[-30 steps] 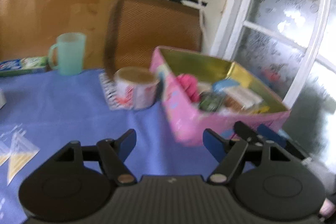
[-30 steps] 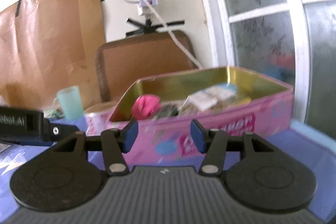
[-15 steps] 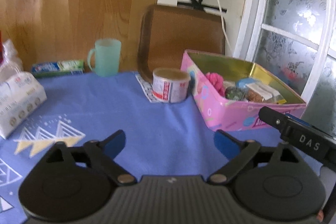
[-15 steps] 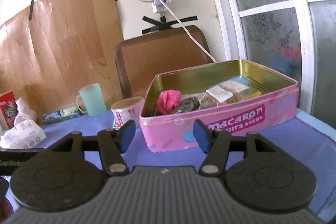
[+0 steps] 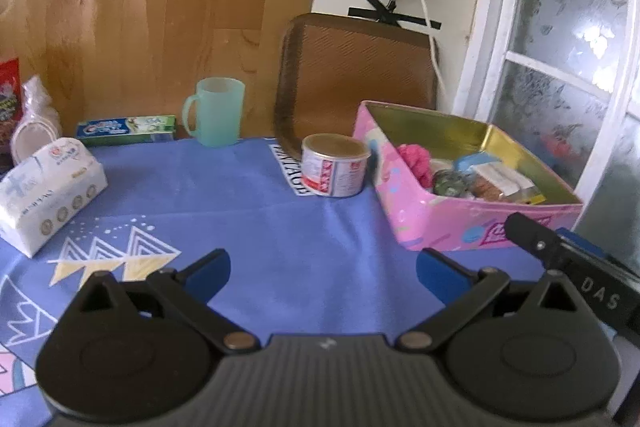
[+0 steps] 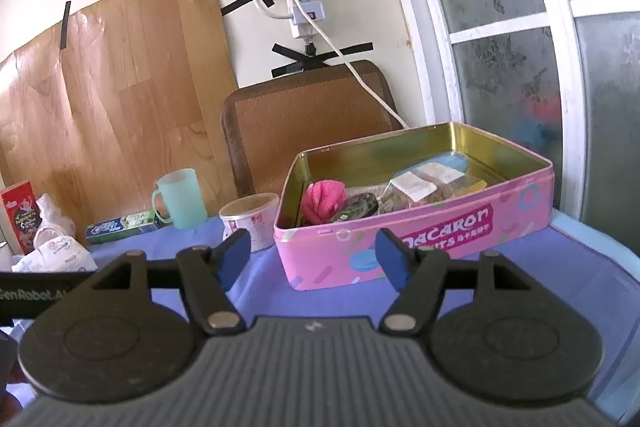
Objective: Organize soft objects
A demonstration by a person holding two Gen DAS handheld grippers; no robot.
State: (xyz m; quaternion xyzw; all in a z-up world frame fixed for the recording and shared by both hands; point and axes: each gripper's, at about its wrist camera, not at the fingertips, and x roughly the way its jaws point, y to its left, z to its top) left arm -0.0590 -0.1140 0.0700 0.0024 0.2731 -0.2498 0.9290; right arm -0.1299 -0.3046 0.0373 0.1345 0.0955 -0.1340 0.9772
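Observation:
A pink macaron tin point(image 5: 452, 223) point(image 6: 424, 231) stands open at the right of the blue tablecloth. Inside lie a pink soft ball point(image 5: 416, 159) point(image 6: 324, 199), a dark round item and several wrapped snack packets point(image 6: 416, 185). My left gripper point(image 5: 322, 269) hangs wide open over bare cloth, short of the tin, with nothing between its fingers. My right gripper point(image 6: 314, 257) faces the tin's front wall; its jaws are opening and hold nothing. The right gripper's body shows at the right edge of the left wrist view. A white tissue pack point(image 5: 44, 195) point(image 6: 60, 255) lies at the left.
A small can point(image 5: 334, 165) point(image 6: 250, 221) stands left of the tin. A green mug point(image 5: 214, 111) point(image 6: 182, 203) and a toothpaste box point(image 5: 126, 129) point(image 6: 122, 225) line the back edge. A brown chair back point(image 5: 356, 75) and a window frame stand behind.
Both grippers drew back from the tin, so more of the table shows. The left jaws spread from half open to wide. The right jaws widened too.

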